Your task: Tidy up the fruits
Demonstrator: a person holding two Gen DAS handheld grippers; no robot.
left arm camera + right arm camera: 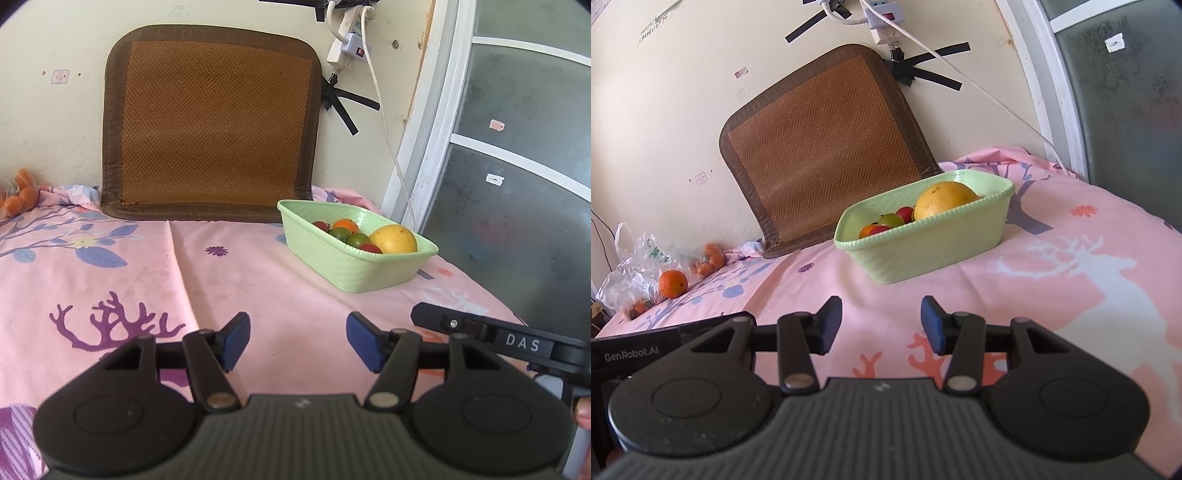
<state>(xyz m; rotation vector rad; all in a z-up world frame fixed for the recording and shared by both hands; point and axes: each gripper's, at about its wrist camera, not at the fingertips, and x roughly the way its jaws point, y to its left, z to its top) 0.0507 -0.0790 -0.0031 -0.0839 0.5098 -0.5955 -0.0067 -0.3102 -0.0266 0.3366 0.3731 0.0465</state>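
Both grippers, left (298, 341) and right (881, 325), hover half-open and empty over the pink bedsheet (1052, 258). Several fruits already fill the green basket (923, 251). Probably next: reach left for the loose orange (673, 283).

A lived-in home, likely a bedroom. A pink printed sheet (258, 280) covers the surface across the lower frame, and a woven seat mat (210, 122) leans on a scuffed cream wall (55, 122) at centre. At the top a power strip (347, 48) is taped up, its cord (388, 129) trailing down. A frosted glass door (517, 166) fills the right edge; at far left lies a plastic bag (631, 266) beside loose oranges (673, 283).
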